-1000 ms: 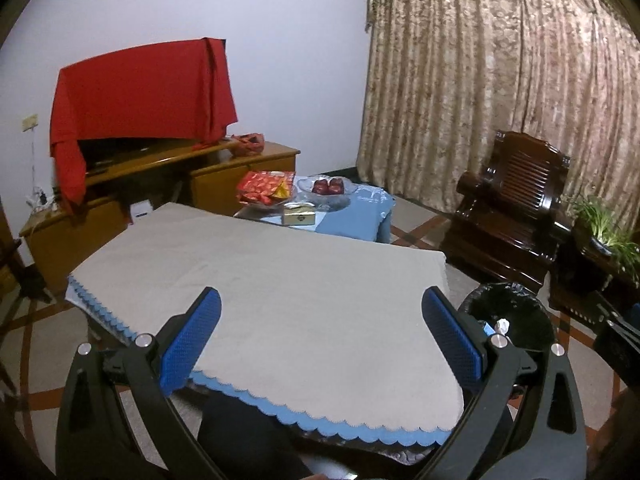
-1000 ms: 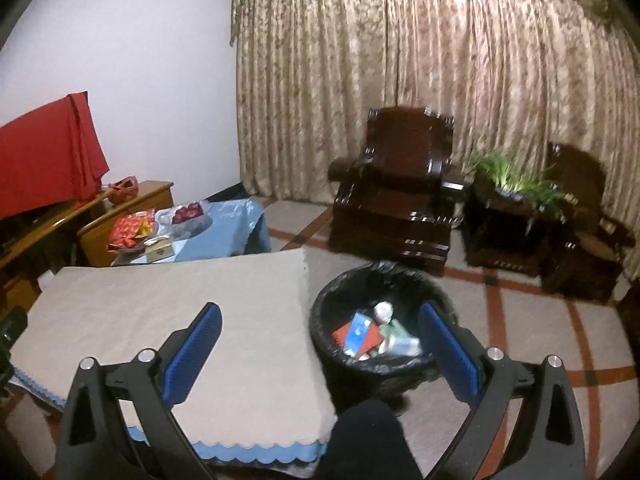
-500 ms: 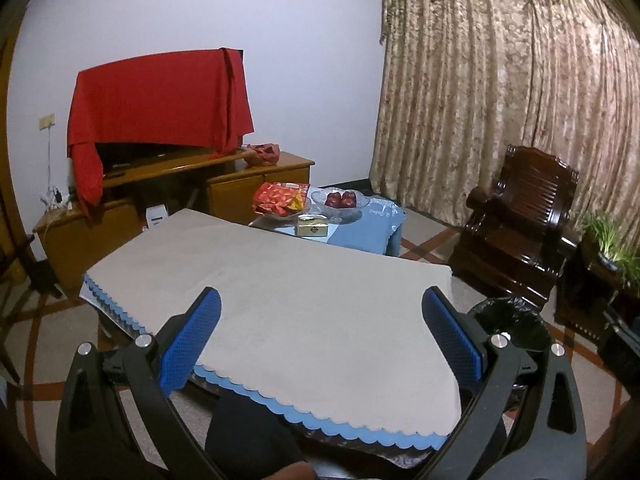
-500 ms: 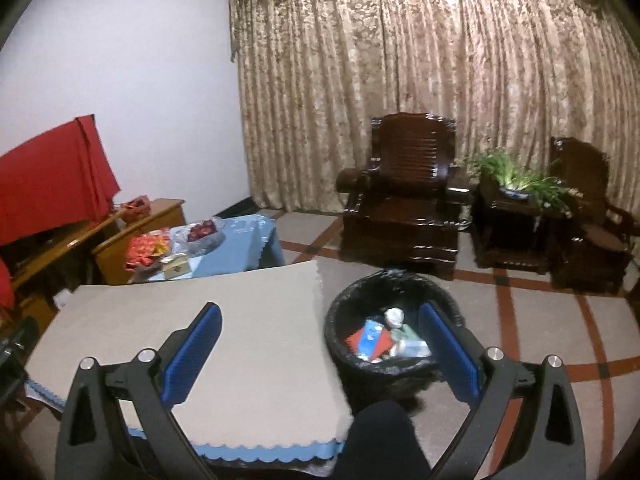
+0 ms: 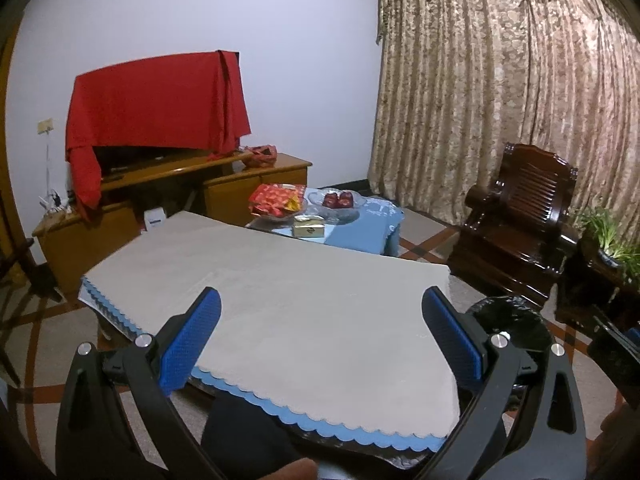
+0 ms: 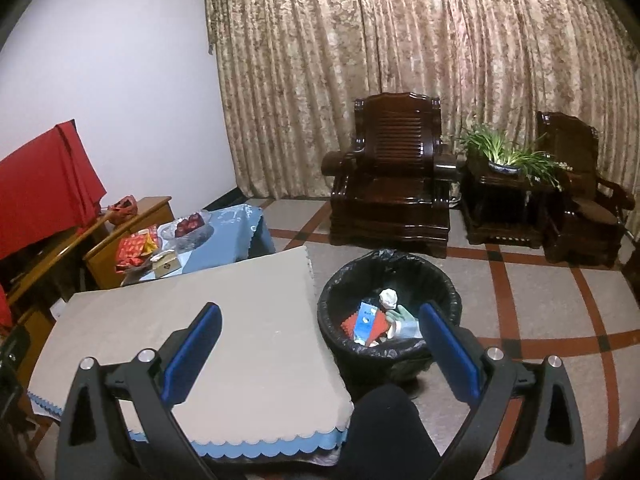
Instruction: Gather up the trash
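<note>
A black-lined trash bin (image 6: 340, 280) stands on the floor at the right of the table. It holds several pieces of trash (image 6: 374, 318): a blue-and-white packet, red wrappers, a white wad and a pale bottle. The bin also shows in the left wrist view (image 5: 508, 320), partly hidden. My left gripper (image 5: 320, 312) is open and empty above the beige tablecloth (image 5: 304, 296). My right gripper (image 6: 320, 330) is open and empty, held above the table's right edge and the bin. The tablecloth (image 6: 224, 320) bears no trash.
A low blue-covered table (image 5: 360, 228) behind holds a red snack bag (image 5: 276, 200), a glass fruit bowl (image 5: 338, 202) and a small box (image 5: 308, 228). A wooden cabinet (image 5: 160, 208) with a red-draped screen is far left. Dark armchairs (image 6: 392, 184) and a plant (image 6: 504, 152) line the curtain.
Both grippers have risen and pulled back a little, so the table and the bin look lower and farther. Both stay open and empty.
</note>
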`<move>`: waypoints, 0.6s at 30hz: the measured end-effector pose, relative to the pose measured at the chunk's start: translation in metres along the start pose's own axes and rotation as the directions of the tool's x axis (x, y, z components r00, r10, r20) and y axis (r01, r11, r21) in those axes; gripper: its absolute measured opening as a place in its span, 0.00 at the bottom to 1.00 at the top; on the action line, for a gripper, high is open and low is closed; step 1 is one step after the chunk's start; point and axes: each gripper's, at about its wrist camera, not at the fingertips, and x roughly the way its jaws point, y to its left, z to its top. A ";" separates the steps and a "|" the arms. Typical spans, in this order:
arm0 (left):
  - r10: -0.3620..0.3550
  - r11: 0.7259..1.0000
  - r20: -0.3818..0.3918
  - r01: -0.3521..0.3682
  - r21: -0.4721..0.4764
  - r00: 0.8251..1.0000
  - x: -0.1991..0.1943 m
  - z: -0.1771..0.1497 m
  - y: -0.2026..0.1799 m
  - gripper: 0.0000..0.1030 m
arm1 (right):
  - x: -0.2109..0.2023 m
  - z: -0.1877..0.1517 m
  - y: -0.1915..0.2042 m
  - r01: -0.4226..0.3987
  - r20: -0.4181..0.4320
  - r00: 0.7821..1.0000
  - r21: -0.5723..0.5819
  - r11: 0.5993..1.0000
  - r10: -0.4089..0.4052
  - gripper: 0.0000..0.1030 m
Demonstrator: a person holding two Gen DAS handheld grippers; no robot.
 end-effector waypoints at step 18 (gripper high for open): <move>-0.003 0.999 0.006 0.002 0.039 1.000 0.006 -0.008 -0.011 0.95 | -0.007 0.007 0.009 0.046 0.069 0.997 -0.032 0.998 -0.043 0.94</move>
